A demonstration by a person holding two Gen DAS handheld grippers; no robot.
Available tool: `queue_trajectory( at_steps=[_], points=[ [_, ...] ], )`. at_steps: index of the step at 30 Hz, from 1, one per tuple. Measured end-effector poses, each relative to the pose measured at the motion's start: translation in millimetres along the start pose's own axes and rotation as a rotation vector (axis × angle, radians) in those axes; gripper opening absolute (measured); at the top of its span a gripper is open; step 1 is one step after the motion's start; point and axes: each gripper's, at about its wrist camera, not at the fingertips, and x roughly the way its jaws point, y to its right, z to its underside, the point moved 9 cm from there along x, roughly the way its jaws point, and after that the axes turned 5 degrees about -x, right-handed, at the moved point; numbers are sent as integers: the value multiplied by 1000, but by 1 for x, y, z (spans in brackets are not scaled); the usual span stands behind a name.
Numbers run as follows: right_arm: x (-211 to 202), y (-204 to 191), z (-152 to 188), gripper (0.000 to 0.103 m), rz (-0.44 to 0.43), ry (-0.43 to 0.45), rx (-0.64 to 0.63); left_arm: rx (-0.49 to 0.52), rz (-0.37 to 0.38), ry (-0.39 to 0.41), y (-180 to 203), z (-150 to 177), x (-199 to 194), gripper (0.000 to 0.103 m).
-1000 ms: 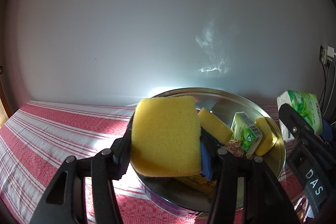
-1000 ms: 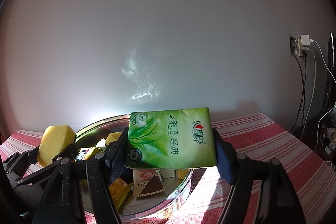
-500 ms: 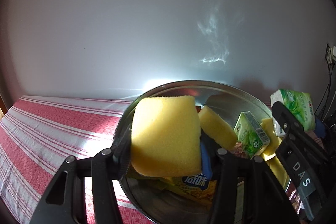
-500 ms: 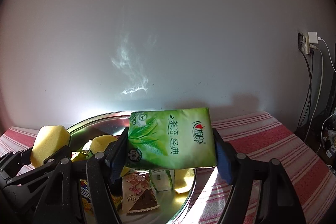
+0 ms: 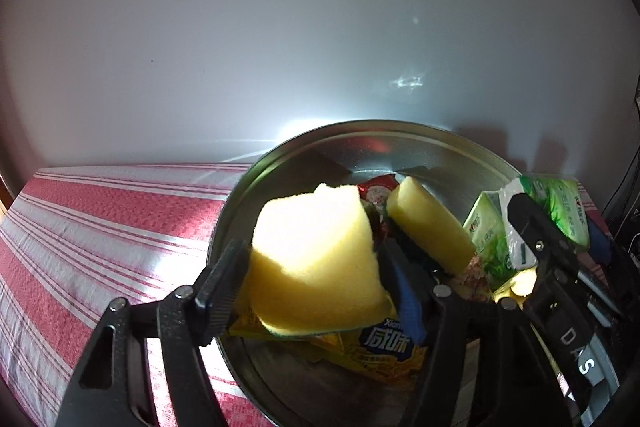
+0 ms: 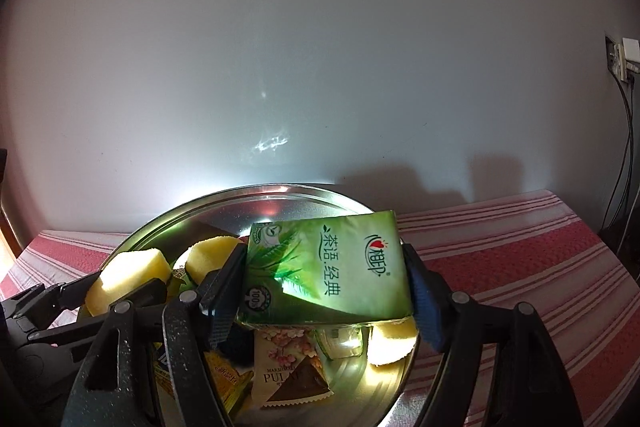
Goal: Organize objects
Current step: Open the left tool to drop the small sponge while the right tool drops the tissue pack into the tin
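Observation:
A yellow sponge (image 5: 316,267) sits tilted between the fingers of my left gripper (image 5: 316,269), whose jaws are opening; the sponge leans on the left finger and hangs loose over a round metal pan (image 5: 360,125). My right gripper (image 6: 324,283) is shut on a green tissue pack (image 6: 332,275), held slightly tilted above the pan's right half (image 6: 280,187). From the right wrist view the left gripper (image 6: 100,295) and its sponge (image 6: 128,275) show at the lower left. The left wrist view catches the right gripper (image 5: 536,239) and the pack (image 5: 560,211) at its right.
In the pan lie a second yellow sponge (image 5: 428,227), a small green tissue pack (image 5: 486,231), a yellow snack packet (image 5: 384,343) and a pie packet (image 6: 288,375). A red-striped cloth (image 5: 100,227) covers the table. A white wall stands close behind, with a socket and cables (image 6: 624,59) at right.
Both grippers moved forward and down over the pan. The left jaws spread and the sponge tipped over between them. The tissue pack now sits slightly askew in the right gripper.

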Motion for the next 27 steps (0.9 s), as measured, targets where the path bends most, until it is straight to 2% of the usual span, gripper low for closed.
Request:
queue_trajectory(
  at_steps=[1,3,5,13,18,23,27],
  points=[
    [-1,2,1,75,-12,-2,20,-5,-2,9,-1,-1,-1,79],
    [-1,6,1,76,-43,4,66,-7,-8,32,-2,-4,-4,97],
    [-3,8,-2,77,-52,25,87,2,-16,59,-1,-5,-8,101],
    [-3,0,-2,77,-54,26,65,43,-22,61,7,-4,-4,101],
    [-19,-2,-10,77,-58,95,61,29,-8,87,7,-8,-10,102],
    [-33,7,-15,82,19,177,67,32,-19,122,6,-10,-11,102],
    [-40,20,-14,83,72,220,115,43,-54,196,1,-13,-22,102]
  ],
)
